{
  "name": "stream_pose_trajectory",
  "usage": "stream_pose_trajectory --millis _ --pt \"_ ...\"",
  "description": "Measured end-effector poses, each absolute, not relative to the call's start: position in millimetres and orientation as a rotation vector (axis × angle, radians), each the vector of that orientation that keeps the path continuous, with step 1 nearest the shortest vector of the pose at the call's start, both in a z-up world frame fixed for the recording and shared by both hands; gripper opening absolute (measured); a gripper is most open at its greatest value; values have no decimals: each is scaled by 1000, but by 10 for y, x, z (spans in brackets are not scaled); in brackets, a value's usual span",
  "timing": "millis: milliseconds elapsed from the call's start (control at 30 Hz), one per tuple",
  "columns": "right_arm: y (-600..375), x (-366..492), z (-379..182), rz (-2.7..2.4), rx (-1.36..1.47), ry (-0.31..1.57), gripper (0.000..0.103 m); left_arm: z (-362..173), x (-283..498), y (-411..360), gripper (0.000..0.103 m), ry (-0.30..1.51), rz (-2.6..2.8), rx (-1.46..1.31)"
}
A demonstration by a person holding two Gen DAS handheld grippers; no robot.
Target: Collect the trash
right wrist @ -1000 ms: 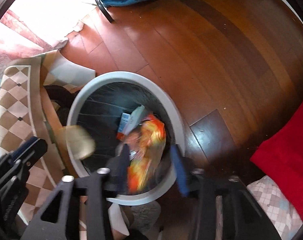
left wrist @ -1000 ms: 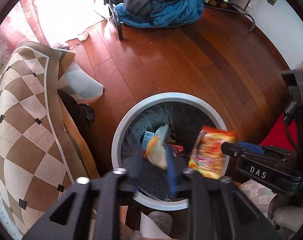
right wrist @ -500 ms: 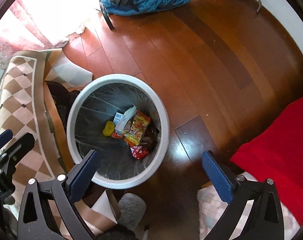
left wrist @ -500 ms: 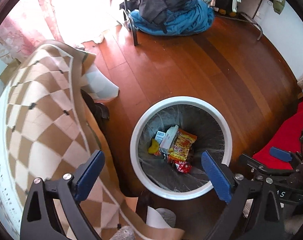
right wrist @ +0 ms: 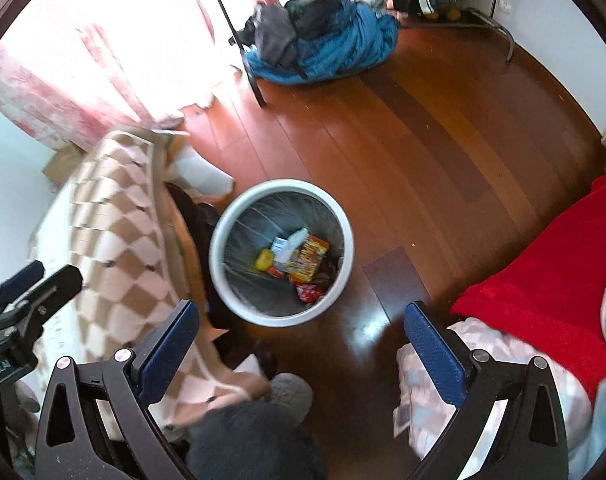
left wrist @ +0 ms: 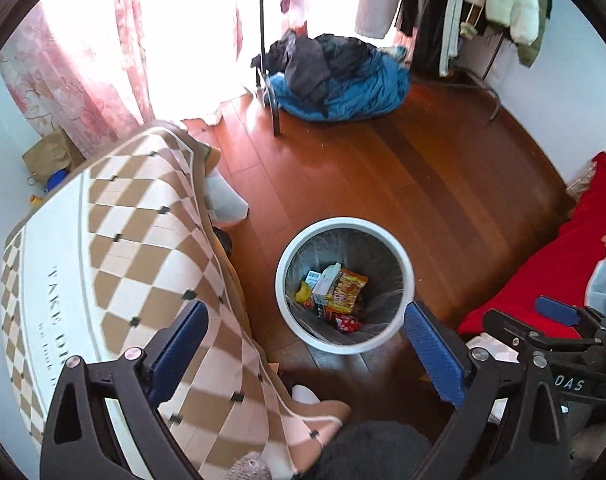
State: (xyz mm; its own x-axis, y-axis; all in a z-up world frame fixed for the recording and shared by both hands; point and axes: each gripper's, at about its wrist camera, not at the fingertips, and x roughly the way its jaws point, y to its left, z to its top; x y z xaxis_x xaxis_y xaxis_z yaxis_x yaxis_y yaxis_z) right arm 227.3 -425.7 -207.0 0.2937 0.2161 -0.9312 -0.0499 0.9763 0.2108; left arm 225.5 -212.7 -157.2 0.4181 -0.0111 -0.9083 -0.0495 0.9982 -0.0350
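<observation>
Left wrist view, from the left: a desk point(left wrist: 43, 280) under a brown-and-cream checked cloth point(left wrist: 143, 240) fills that side, and no litter shows on it. The left gripper point(left wrist: 303, 336) hangs above it with its blue-padded fingers point(left wrist: 179, 344) spread wide and nothing between them. Just right of the cloth's hanging edge stands the white trash bin point(left wrist: 345, 348) on the wooden floor point(left wrist: 423, 184), lined with a dark bag. The collected trash lies at its bottom: a yellow lump point(left wrist: 301, 292), a white carton or wrapper point(left wrist: 325, 278), an orange noodle packet point(left wrist: 346, 291) and a small red wrapper point(left wrist: 347, 323), all overlapping. The bin looks well short of full.

Judging by look, such pieces are light and crinkly. The film packets would be slick and would fold under the pads, so a pinch across a flat edge or crimped seam should hold best. The yellow lump seems soft and may squash.

Right wrist view shows the same bin point(right wrist: 281, 320) between desk and a red blanket point(right wrist: 543, 280). The right gripper point(right wrist: 303, 332) also hangs high over the floor, fingers point(right wrist: 433, 350) wide apart and empty. Whether more trash remains elsewhere cannot be told; none is plainly visible on the floor.
</observation>
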Motion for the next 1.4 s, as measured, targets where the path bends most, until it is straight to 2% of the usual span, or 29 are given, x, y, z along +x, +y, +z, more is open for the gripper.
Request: stream_pose_trajectory --millis 400,700,967,1400 --pt "-4206 1503 -813 309 205 1156 103 -562 1541 -1997 100 1033 -49 -101" --pt "-4153 1026 -137 409 197 1116 103 -117 1121 -1845 100 1012 -99 -182" --pt "-4054 819 214 464 173 1096 103 178 857 -1796 100 991 -132 -198" --pt "-3951 677 338 493 164 1096 103 312 638 -1693 100 970 -139 -209"
